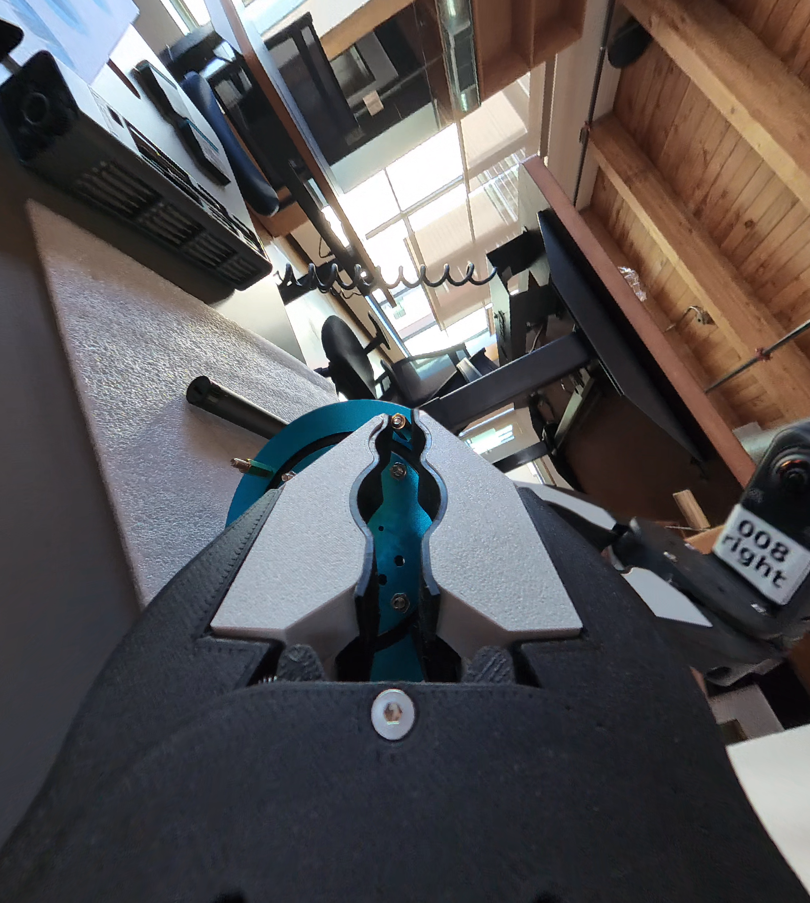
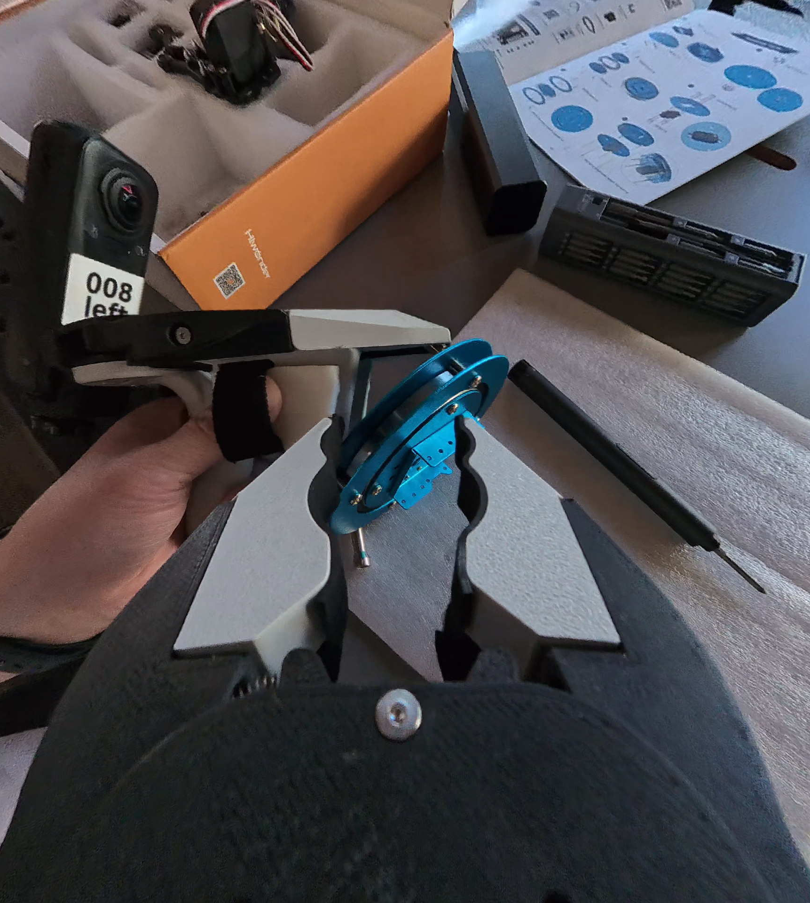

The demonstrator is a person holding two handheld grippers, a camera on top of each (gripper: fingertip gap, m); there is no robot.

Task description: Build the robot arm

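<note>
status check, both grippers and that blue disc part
Left gripper shut on blue disc assembly, held tilted. Right gripper open around it. Black screwdriver lies beside on foam pad.

Blue anodised disc assembly (image 2: 417, 430), brass-toned screws, silver pin beneath. Gripper fingers (image 2: 266, 537) pale grey, black-lined, on black textured bodies. White foam mat (image 2: 686, 440), fine pebbled texture. Black screwdriver (image 2: 613, 464) to the right. Orange box (image 2: 305, 195), far left, grey foam lining. Dark grey bit case (image 2: 671, 264), far right, slotted rows. White sheet (image 2: 661, 97) printed with blue disc diagrams. Grey tabletop (image 2: 393, 254).
</note>
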